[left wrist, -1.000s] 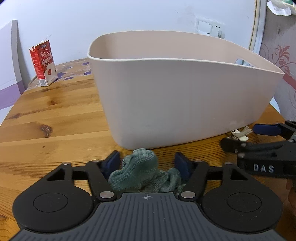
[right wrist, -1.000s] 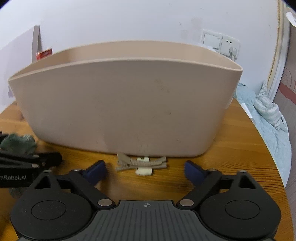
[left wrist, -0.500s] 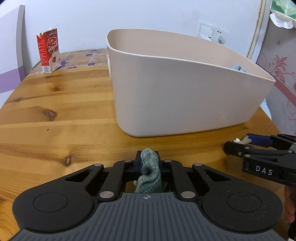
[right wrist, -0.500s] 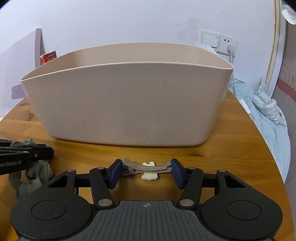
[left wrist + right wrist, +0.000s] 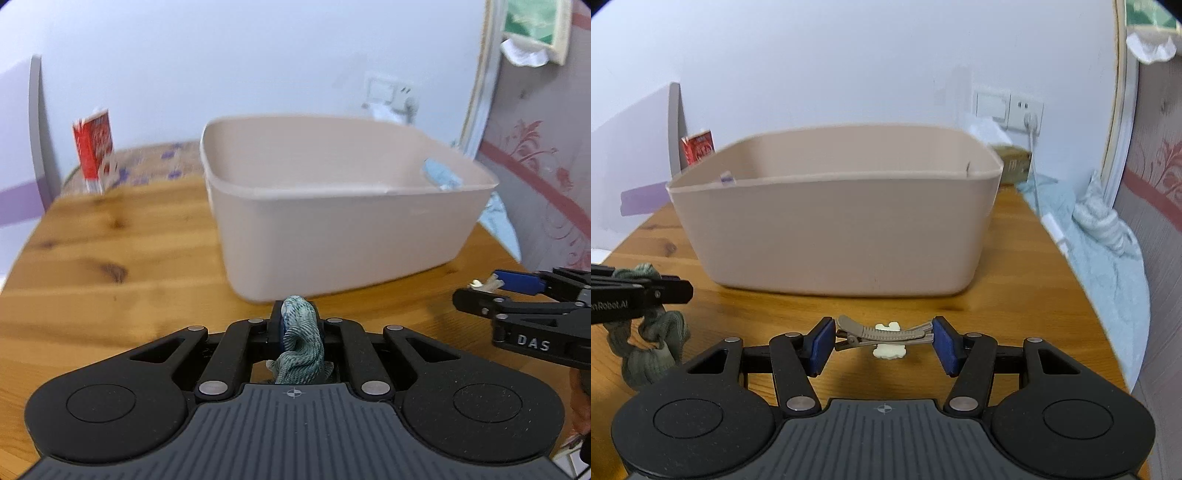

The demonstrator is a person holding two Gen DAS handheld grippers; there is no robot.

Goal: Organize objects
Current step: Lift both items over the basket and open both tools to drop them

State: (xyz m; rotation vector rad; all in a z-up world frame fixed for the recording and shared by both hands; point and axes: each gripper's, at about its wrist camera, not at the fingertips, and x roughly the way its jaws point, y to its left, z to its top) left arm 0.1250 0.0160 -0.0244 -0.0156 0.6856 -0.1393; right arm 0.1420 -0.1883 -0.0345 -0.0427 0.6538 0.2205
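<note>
The left wrist view looks into the beige plastic bin (image 5: 343,236) from the lower centre of the frame and catches something pale blue (image 5: 441,177) at its far right inner corner; the right wrist view sees only bare inner wall there. The right wrist view alone shows the wall sockets (image 5: 1008,109) at upper right and the light blue bedding (image 5: 1108,266) spilling down past the table's right edge.

The left gripper (image 5: 298,325) is clenched on a green knitted cloth (image 5: 301,347), a ribbed, crumpled strip pinched between the blue pads, its tail hanging in folds below the jaws. In the right wrist view that cloth (image 5: 646,343) dangles at the left edge, clear of the wood.

The right gripper (image 5: 884,345) grasps a grey hair clip (image 5: 882,332) endwise, one blue pad on each tip; the clip is long, slim and ridged, with a small cream ornament (image 5: 888,349) under its middle. Its jaws have just been closing, with the clip between them.

The bin has smooth walls, rounded corners and a thin rolled rim, and stands on a round knotty pine table (image 5: 103,258). A red carton (image 5: 94,155) stands upright at the upper left, well apart from the bin. Bare wood lies between both grippers and the bin's near wall, and the table edge curves off close to the right.
</note>
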